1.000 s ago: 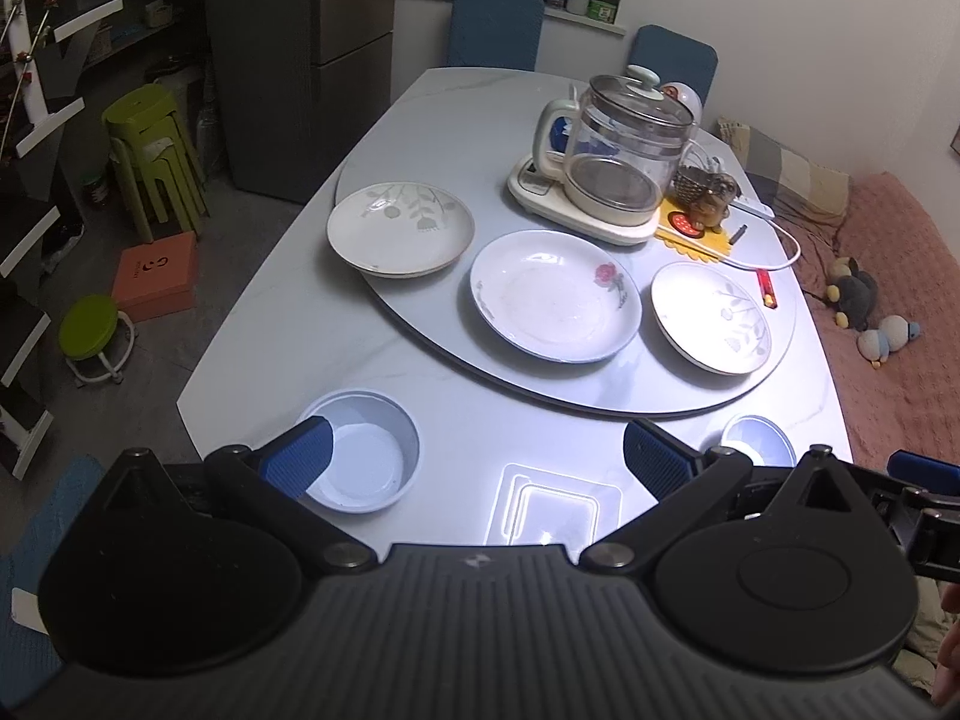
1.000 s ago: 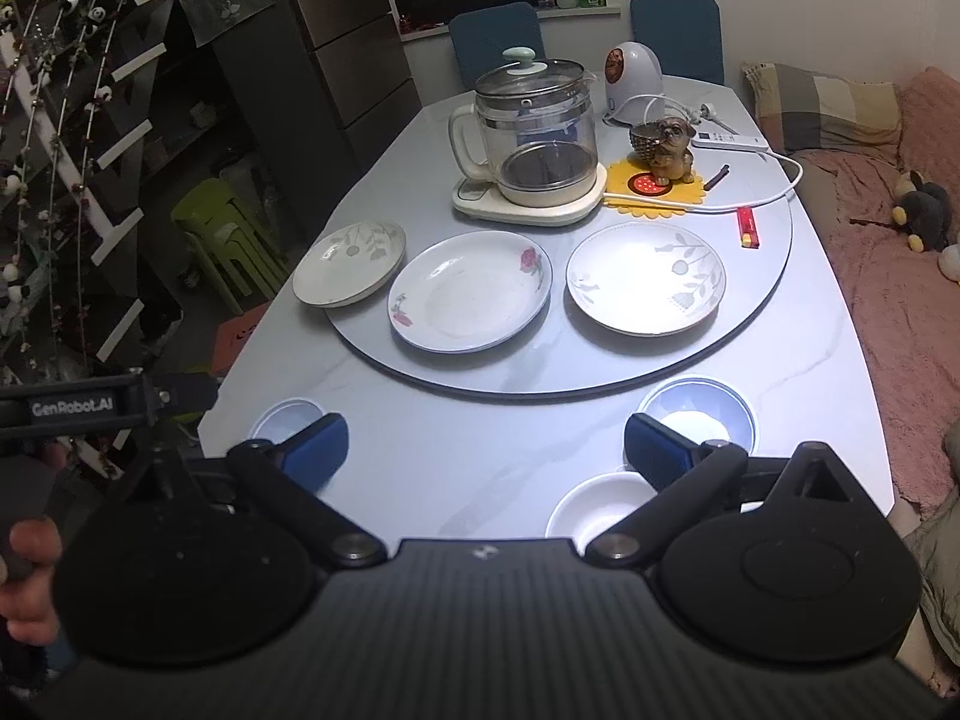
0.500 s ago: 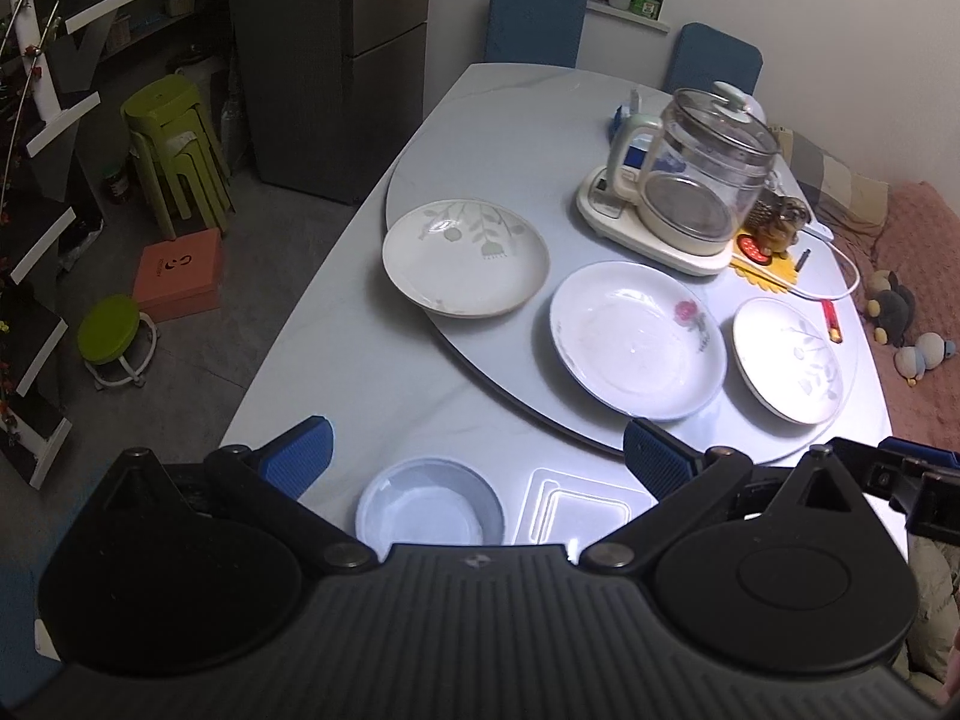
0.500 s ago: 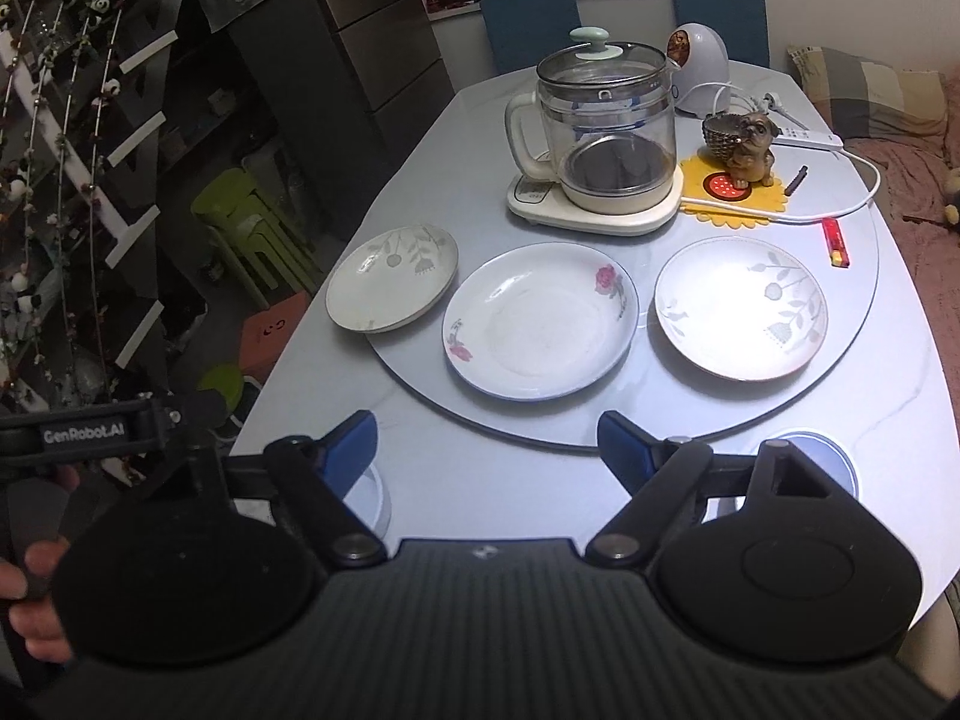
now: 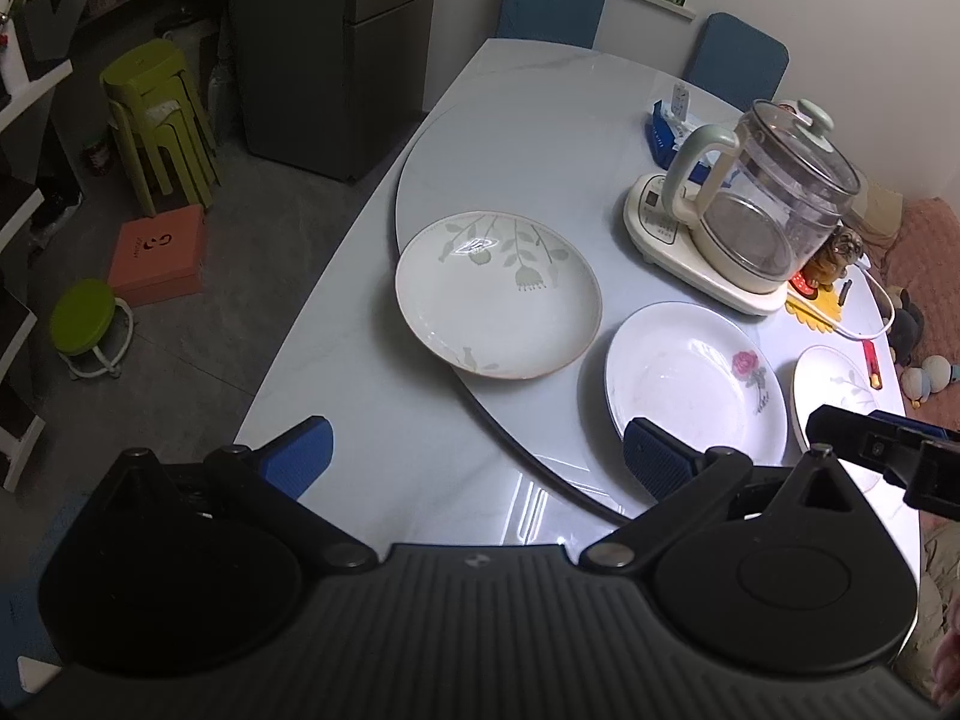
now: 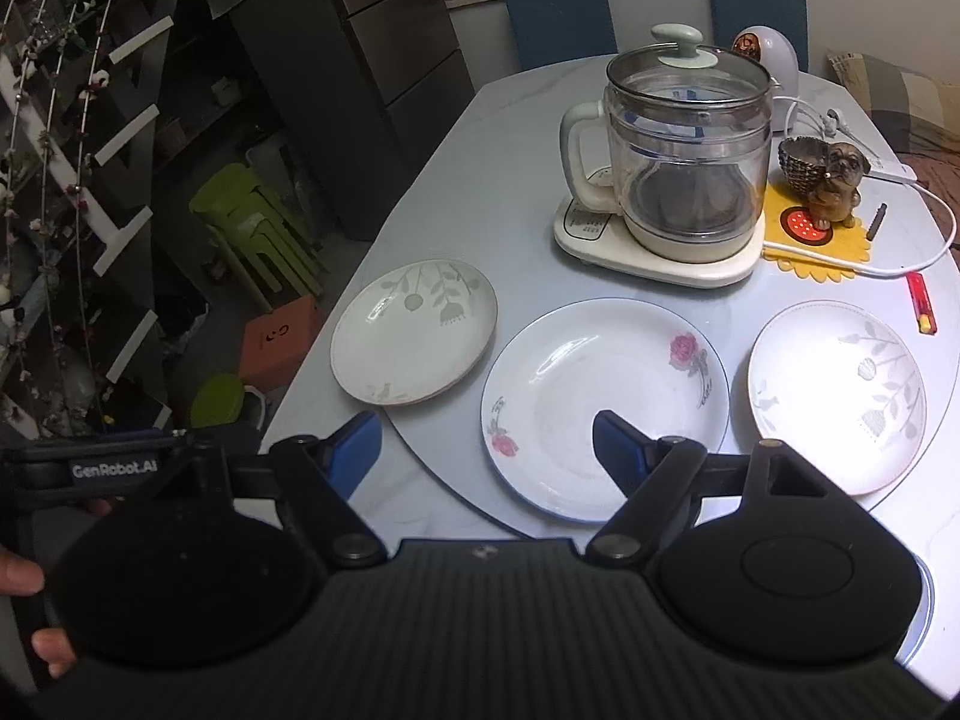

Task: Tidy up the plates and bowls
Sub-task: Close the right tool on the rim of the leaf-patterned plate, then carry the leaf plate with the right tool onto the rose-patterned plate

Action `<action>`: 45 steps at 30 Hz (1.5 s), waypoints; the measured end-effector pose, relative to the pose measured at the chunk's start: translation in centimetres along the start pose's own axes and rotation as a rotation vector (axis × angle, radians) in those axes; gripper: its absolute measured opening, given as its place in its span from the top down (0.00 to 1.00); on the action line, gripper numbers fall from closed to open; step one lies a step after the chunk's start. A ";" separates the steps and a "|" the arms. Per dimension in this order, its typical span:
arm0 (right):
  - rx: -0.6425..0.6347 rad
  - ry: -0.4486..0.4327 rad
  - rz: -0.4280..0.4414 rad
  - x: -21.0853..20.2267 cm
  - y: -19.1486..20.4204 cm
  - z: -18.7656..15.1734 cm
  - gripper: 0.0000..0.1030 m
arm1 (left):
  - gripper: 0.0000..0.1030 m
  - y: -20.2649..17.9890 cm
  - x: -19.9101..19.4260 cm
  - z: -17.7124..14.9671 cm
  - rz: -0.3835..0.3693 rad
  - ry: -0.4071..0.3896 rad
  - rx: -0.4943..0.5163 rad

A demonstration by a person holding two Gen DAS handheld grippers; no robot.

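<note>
Three plates lie in a row on the grey turntable (image 6: 516, 192). A leaf-pattern plate (image 5: 498, 294) (image 6: 414, 333) is on the left, overhanging the turntable's edge. A rose-pattern plate (image 5: 690, 381) (image 6: 603, 402) is in the middle. A second leaf-pattern plate (image 5: 840, 384) (image 6: 837, 396) is on the right. My left gripper (image 5: 474, 462) is open and empty, short of the left plate. My right gripper (image 6: 486, 447) is open and empty, above the near rim of the rose plate. The small bowls near the front edge are hidden, except a sliver of one (image 6: 924, 606).
A glass kettle on a cream base (image 6: 678, 180) stands behind the plates. A dog figurine on a yellow mat (image 6: 831, 186), a white cable and a red lighter (image 6: 921, 303) are at the right. Blue chairs (image 5: 552, 0) stand at the far end. Green stools (image 5: 159, 120) stand on the floor at the left.
Both grippers have moved forward over the table towards the plates. The small bowls and the square dish near the front edge have dropped out of view. Both grippers stay open.
</note>
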State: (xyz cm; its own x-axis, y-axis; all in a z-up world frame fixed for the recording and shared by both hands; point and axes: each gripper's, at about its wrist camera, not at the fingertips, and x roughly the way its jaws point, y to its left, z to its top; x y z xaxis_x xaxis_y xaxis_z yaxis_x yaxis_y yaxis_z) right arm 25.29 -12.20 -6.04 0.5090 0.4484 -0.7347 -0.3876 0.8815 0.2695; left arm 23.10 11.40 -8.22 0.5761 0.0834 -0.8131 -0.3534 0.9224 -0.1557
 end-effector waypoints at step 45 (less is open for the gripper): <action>-0.098 0.250 0.122 26.9 -1.3 8.7 0.87 | 0.79 7.3 24.7 7.3 -0.074 0.116 -0.175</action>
State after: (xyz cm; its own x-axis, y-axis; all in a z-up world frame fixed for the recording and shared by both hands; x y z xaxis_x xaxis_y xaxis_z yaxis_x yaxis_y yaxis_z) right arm 46.19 0.01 -20.71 0.2540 0.4891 -0.8344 -0.5126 0.7996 0.3127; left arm 40.17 22.94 -25.34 0.5200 -0.0353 -0.8534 -0.4418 0.8440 -0.3041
